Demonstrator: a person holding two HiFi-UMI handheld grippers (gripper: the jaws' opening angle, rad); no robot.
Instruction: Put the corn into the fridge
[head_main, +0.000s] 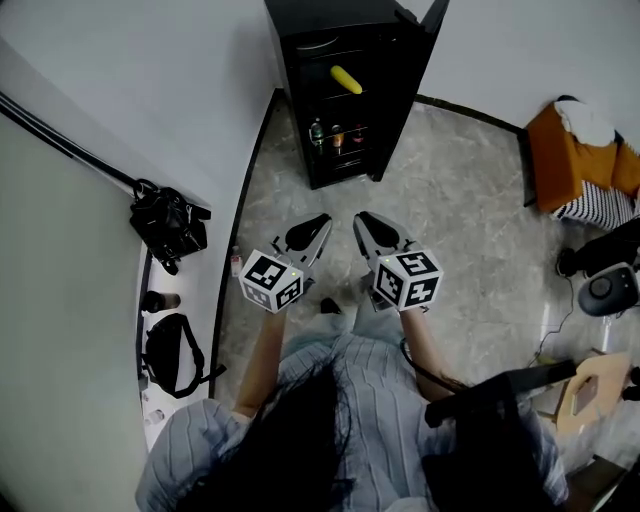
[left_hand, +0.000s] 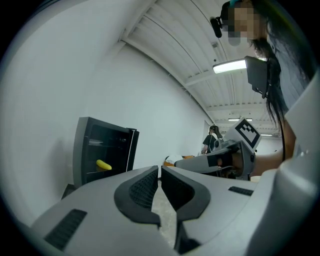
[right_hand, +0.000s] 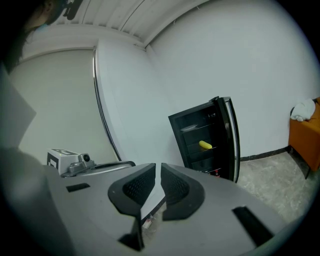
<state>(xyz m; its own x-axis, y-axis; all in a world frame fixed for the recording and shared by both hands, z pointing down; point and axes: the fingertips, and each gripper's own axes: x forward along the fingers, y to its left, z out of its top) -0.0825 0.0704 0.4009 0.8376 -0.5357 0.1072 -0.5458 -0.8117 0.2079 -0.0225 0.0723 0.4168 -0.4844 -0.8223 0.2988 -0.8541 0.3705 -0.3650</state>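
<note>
The yellow corn (head_main: 346, 79) lies on an upper shelf inside the black mini fridge (head_main: 297, 110), whose door (head_main: 425, 40) stands open to the right. Both gripper views show the corn (left_hand: 103, 164) (right_hand: 205, 145) on that shelf, well ahead of the jaws. My left gripper (head_main: 320, 220) and right gripper (head_main: 363, 220) hover side by side over the marble floor, a good step short of the fridge and pointing toward it. Each gripper's jaws (left_hand: 160, 172) (right_hand: 158, 170) are shut with nothing between them.
Bottles (head_main: 335, 135) stand on the fridge's lower shelf. Two black bags (head_main: 168, 222) (head_main: 170, 350) and a cup (head_main: 160, 300) sit on the white ledge at left. An orange seat (head_main: 575, 160) and a black device (head_main: 610, 290) are at right. A person (left_hand: 212, 137) stands far off.
</note>
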